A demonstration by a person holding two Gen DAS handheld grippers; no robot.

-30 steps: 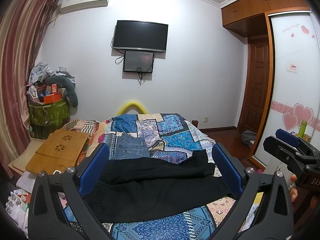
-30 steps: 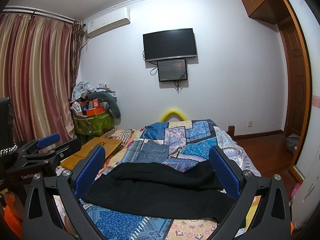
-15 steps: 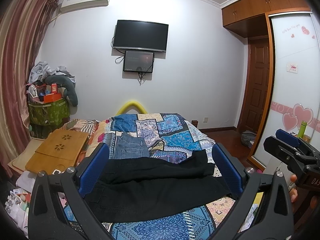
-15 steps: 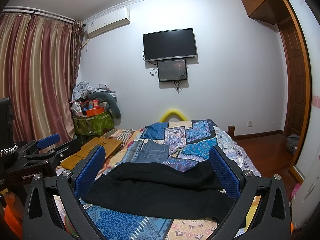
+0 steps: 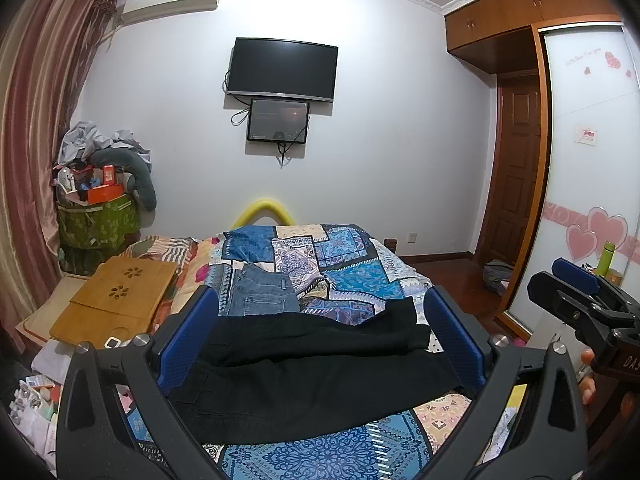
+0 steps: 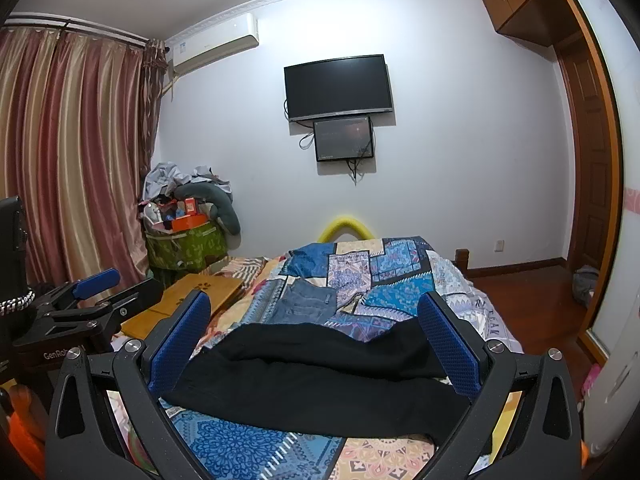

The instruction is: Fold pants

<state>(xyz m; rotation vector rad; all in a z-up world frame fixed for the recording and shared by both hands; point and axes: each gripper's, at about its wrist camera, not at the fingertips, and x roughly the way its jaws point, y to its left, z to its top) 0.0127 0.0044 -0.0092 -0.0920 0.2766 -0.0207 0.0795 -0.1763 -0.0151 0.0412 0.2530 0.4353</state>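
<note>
black pants [image 5: 312,376] flat on bed [image 5: 348,272]; jeans [image 5: 260,296] behind | both tongs agape

Black gripper [image 5: 320,336] frames, blue ribbed pads [image 5: 188,334], silver screws [image 5: 140,339]

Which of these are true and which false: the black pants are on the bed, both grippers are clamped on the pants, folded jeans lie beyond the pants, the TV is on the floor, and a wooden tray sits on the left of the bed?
1. The black pants lie spread on the patterned bedspread. True.
2. Both grippers are clamped on the pants. False: the left gripper and the right gripper are both open, held above the bed, gripping nothing.
3. Folded blue jeans lie beyond the black pants. True.
4. The TV stands on the floor. False: the TV is mounted on the wall, with a smaller screen under it.
5. A wooden tray sits on the bed's left side. True.
</note>
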